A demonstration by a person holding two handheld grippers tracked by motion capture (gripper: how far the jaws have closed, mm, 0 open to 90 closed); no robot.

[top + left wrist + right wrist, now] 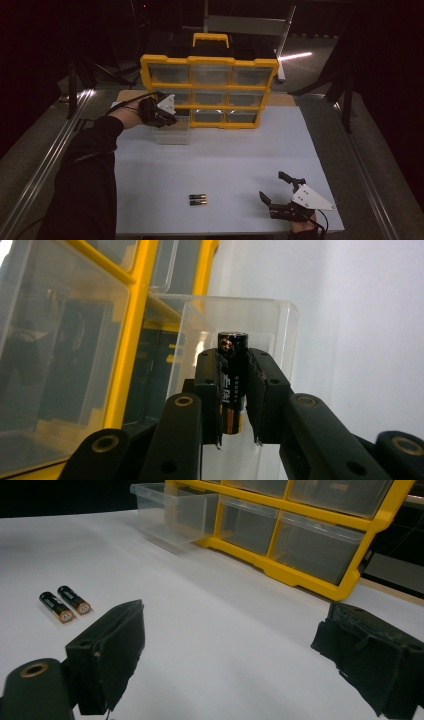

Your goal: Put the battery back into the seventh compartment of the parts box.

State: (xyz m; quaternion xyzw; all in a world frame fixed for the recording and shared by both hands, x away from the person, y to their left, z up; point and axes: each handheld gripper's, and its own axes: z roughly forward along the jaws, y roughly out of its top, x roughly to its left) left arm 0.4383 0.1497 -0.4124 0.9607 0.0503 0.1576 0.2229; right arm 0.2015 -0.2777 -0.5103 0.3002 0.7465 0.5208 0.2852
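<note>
I had the left claw [234, 405] clamped on a battery [232, 382] over the pulled-out clear drawer [172, 132], 10 o'clock on the tabletop [225, 155] | right claw [280, 192] gaped empty, 5 o'clock | two batteries [197, 200] lay at 6 o'clock

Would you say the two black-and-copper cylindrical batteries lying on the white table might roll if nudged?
Probably. The two black-and-copper batteries are smooth cylinders lying on their sides on the flat white table, so a sideways push would likely roll them. Their hard casings look rigid and perhaps slippery between the jaws.
</note>
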